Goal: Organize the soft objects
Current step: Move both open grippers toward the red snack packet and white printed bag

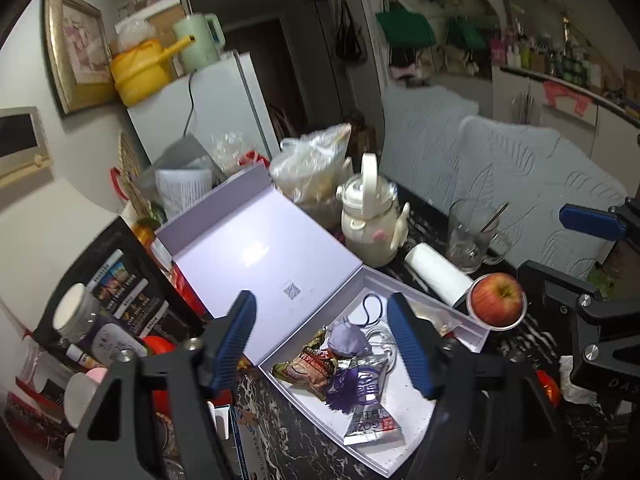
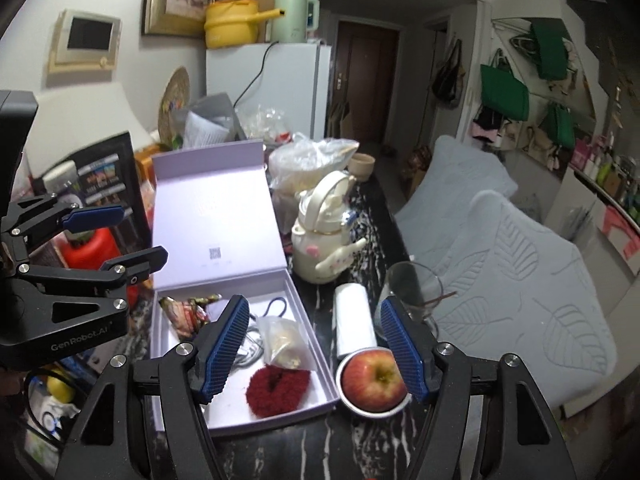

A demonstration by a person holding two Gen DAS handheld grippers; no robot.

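Note:
An open lilac box (image 1: 472, 330) (image 2: 316, 354) lies on the dark marble table, its lid (image 1: 260, 248) (image 2: 212, 216) standing back. Inside are a red fluffy scrunchie (image 2: 278, 390), a clear bag of small pieces (image 2: 282, 340), snack packets (image 1: 312, 366) (image 2: 184, 312), a purple tassel pouch (image 1: 348, 340), a sachet (image 1: 372, 420), a black hair tie (image 2: 276, 306) and white cable. My left gripper (image 1: 324, 344) is open and empty above the box. My right gripper (image 2: 312, 348) is open and empty above the box's right edge.
A red apple (image 1: 498, 300) (image 2: 374, 380) sits in a small dish right of the box. A white roll (image 2: 354, 322), a glass mug (image 1: 470, 236) (image 2: 414, 288), a cream teapot (image 1: 372, 220) (image 2: 324, 236) and a plastic bag (image 1: 312, 168) stand behind. Clutter fills the left side.

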